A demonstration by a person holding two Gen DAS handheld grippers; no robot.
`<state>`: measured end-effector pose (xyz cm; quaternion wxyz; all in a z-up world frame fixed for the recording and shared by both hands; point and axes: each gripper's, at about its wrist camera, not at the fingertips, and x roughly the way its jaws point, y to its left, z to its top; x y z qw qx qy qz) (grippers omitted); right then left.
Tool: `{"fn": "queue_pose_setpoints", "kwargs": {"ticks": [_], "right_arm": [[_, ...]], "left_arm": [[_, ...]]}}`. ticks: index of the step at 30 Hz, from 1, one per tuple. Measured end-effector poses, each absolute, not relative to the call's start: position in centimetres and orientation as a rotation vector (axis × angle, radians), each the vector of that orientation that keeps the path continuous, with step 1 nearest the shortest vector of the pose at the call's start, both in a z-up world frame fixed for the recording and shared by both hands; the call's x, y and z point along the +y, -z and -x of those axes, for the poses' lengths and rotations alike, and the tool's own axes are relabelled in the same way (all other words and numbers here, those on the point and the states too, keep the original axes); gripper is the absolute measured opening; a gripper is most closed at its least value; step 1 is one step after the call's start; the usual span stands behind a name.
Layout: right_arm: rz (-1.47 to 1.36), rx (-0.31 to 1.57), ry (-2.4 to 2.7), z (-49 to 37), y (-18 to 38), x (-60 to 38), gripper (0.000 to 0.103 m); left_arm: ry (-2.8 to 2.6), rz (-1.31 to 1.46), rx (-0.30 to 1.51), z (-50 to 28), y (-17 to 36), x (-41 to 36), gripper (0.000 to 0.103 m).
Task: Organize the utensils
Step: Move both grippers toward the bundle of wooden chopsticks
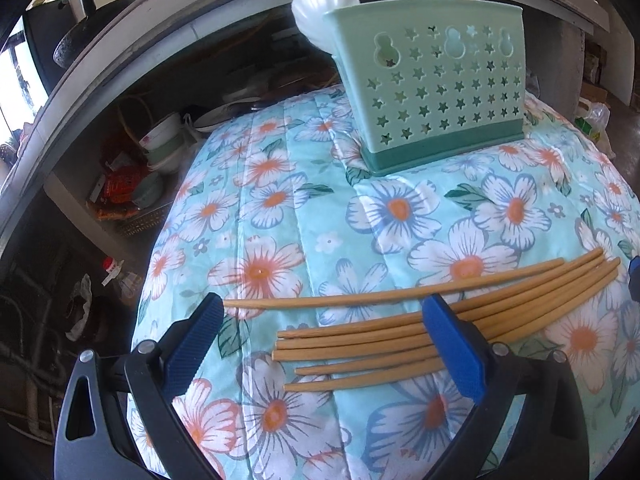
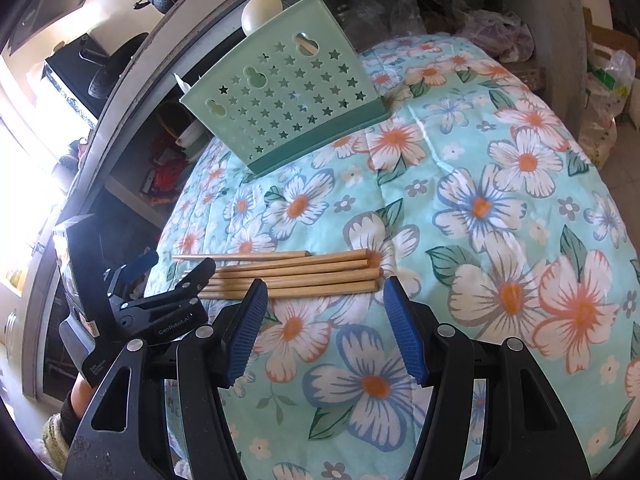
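Chopsticks (image 1: 400, 344): a loose bundle lying flat on the floral cloth (image 1: 280, 208), one stick a little apart on the holder's side.
Holder (image 1: 436, 84): mint green, star-punched, upright at the cloth's far end, white spoons (image 1: 320, 4) sticking out.
Left gripper (image 1: 324, 344): jaws spread wide over the bundle's thin ends, nothing pinched.
Right gripper (image 2: 326, 320): jaws apart, empty, just short of the bundle's thick ends.
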<state>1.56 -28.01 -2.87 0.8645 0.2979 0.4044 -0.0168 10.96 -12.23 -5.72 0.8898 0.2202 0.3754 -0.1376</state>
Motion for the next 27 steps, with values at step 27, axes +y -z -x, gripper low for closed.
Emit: {"fn": "queue_pose_setpoints", "kwargs": {"ticks": [27], "right_arm": [[-0.650,0.841,0.097,-1.5,3.0,-29.9,0.058]], "left_arm": [[0.408,-0.748,0.583,-4.0,7.6,-12.3,0.097]]}}
